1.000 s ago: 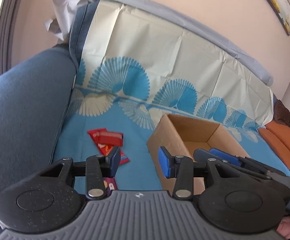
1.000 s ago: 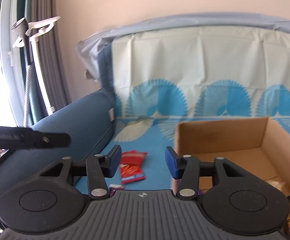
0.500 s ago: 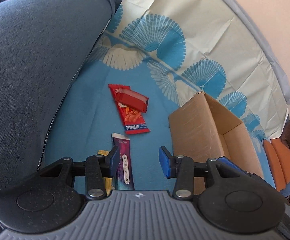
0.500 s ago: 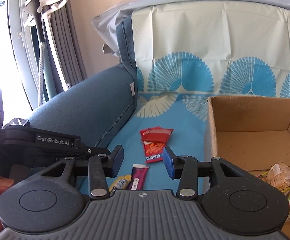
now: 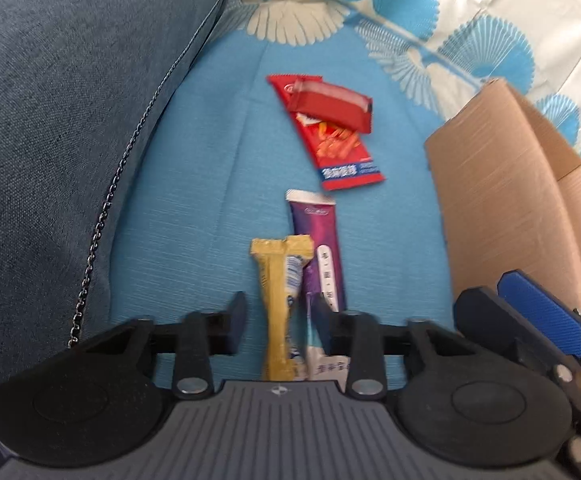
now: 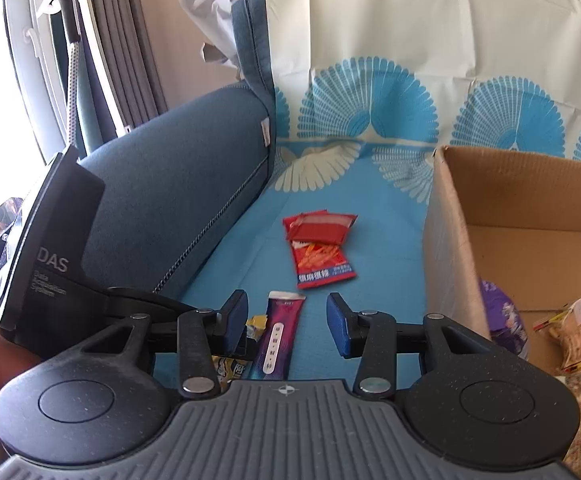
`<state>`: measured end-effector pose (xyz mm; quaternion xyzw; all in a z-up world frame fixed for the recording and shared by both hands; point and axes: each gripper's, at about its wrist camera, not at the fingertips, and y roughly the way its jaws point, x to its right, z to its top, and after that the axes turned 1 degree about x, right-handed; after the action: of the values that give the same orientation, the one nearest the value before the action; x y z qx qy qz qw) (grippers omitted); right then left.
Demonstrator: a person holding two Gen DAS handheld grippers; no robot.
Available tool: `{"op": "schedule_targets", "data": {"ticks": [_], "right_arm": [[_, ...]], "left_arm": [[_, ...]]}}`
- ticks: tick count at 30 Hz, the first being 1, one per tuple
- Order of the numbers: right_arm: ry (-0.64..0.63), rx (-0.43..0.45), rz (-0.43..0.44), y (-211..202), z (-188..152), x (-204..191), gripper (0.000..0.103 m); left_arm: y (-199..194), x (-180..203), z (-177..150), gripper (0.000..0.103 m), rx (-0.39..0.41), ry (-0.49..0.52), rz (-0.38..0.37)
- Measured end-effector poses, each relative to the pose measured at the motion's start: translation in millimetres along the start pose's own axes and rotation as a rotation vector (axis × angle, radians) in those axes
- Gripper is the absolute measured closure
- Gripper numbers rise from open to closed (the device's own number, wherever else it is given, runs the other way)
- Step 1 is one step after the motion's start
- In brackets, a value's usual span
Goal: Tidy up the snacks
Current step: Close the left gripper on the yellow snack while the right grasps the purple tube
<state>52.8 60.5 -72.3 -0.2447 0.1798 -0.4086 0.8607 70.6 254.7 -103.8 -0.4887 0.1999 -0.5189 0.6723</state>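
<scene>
The right gripper point(image 6: 287, 320) hangs over the blue seat cover point(image 6: 378, 248) with its jaws apart and nothing between them. A purple snack stick point(image 6: 276, 336) lies on the cover between the fingers, with a yellow wrapper point(image 6: 255, 322) just left of it. Farther off, a small red packet point(image 6: 320, 227) rests on a larger red snack bag point(image 6: 322, 262). The cardboard box point(image 6: 450, 248) stands to the right, holding several snack bags point(image 6: 578, 332). The left gripper point(image 6: 50, 248) shows at near left, beside the sofa armrest point(image 6: 178, 184).

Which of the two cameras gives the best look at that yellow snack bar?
The left wrist view: the yellow snack bar lies nearly full length between the open left gripper fingers. The right wrist view shows only scraps of it behind that camera's own finger.
</scene>
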Motion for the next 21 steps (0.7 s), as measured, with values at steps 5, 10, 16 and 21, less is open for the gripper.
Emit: {"op": "schedule_targets", "data": {"ticks": [5, 10, 16, 21], "right_arm": [[0.012, -0.028, -0.018, 13, -3, -4, 0.058], [0.011, -0.069, -0.037, 28, -9, -7, 0.058], [-0.037, -0.147, -0.036, 52, -21, -19, 0.058], [-0.057, -0.198, -0.052, 67, -29, -23, 0.058]], "left_arm": [[1, -10, 2, 0.093, 0.004, -0.01, 0.022], [-1, -17, 4, 0.093, 0.007, -0.028, 0.02], [-3, -19, 4, 0.094, 0.022, -0.04, 0.018], [-4, -18, 4, 0.094, 0.024, -0.036, 0.016]]}}
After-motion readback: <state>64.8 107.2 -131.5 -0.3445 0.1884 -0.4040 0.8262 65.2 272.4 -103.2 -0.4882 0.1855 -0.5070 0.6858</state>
